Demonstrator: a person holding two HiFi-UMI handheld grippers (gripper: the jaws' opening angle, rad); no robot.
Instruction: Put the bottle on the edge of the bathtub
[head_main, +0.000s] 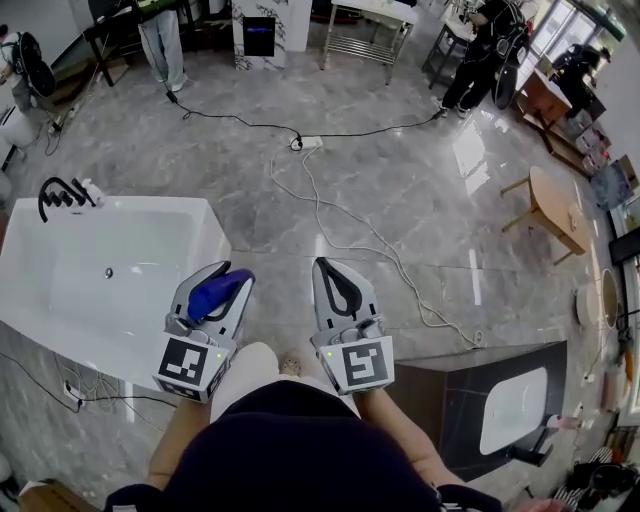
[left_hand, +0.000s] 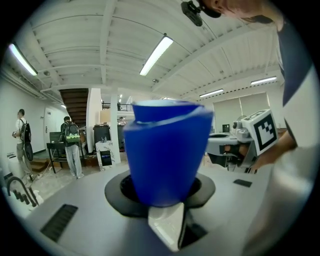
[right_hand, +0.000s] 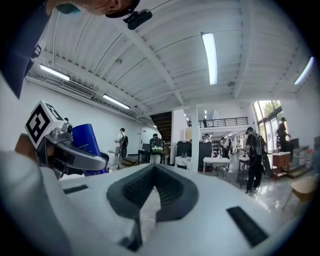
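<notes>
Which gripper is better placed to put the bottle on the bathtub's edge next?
Left. The left gripper is already shut on the blue bottle and sits just beside the rim of the bathtub. The right gripper is shut, holds nothing, and is on the side away from the tub.

I'm standing in a big open hall fitted out like a bathroom mock-up inside a workspace, not a real home. A freestanding white bathtub (head_main: 205, 215) with a black faucet (head_main: 60, 192) sits on grey marble-look floor tiles (head_main: 420, 190), and a washbasin (head_main: 515, 408) set in a dark cabinet is close by. A power strip (head_main: 308, 143) and a loose cable (head_main: 372, 240) trail across the floor. People with backpacks (left_hand: 70, 134) stand by tables; a ribbed ceiling carries strip lights (right_hand: 210, 50), with a staircase (left_hand: 77, 102) and a mezzanine railing (right_hand: 225, 121) behind.
</notes>
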